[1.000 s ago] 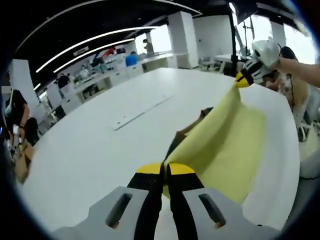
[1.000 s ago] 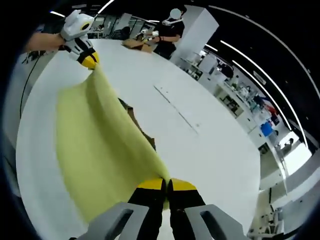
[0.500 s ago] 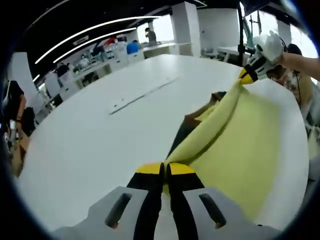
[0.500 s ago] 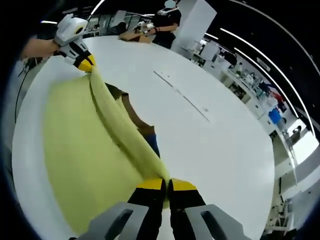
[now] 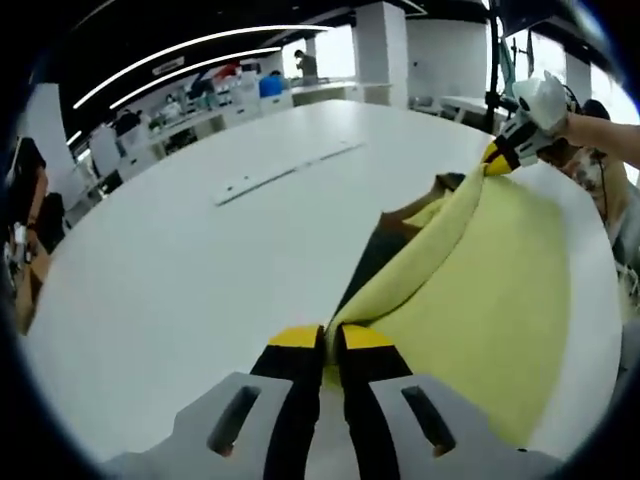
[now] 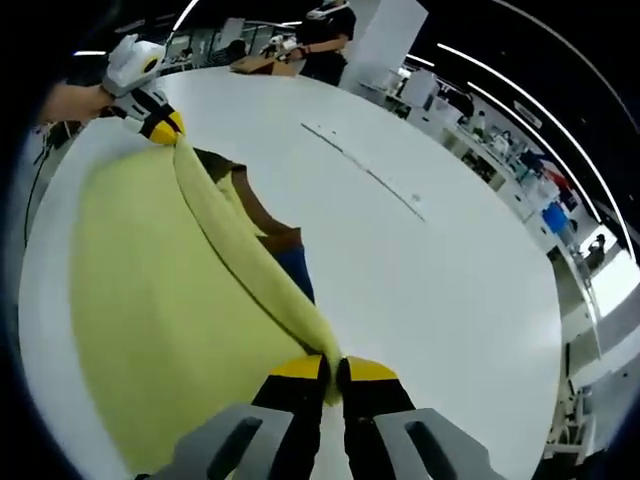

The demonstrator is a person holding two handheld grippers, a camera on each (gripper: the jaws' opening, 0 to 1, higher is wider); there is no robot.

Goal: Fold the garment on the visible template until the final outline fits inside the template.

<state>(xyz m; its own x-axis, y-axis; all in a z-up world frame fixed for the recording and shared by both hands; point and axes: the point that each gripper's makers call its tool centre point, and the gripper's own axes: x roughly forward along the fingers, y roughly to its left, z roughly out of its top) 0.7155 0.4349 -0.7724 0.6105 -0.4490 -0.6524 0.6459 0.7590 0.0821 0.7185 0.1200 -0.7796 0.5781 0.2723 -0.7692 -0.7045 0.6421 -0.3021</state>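
Note:
A pale yellow garment (image 5: 490,270) is stretched between both grippers over a white table (image 5: 180,270). My left gripper (image 5: 326,340) is shut on one corner of its folded edge. The right gripper (image 5: 497,158) comes into the left gripper view at the upper right, shut on the far corner. In the right gripper view my right gripper (image 6: 333,366) pinches the garment (image 6: 150,290), and the left gripper (image 6: 165,127) holds the far end. Under the yellow edge lies a template (image 6: 268,232) with brown and blue parts, mostly hidden; its dark and brown parts (image 5: 372,255) show beside the fold.
A long thin strip (image 5: 285,172) lies on the table beyond the garment, strip (image 6: 365,170) in the right gripper view too. A person (image 6: 325,40) stands at the table's far end by a cardboard box. Desks and people line the room's edge (image 5: 190,100).
Both grippers have come down toward the table with the garment; the yellow cloth now lies flatter and spreads wider, with its held edge lower over the template.

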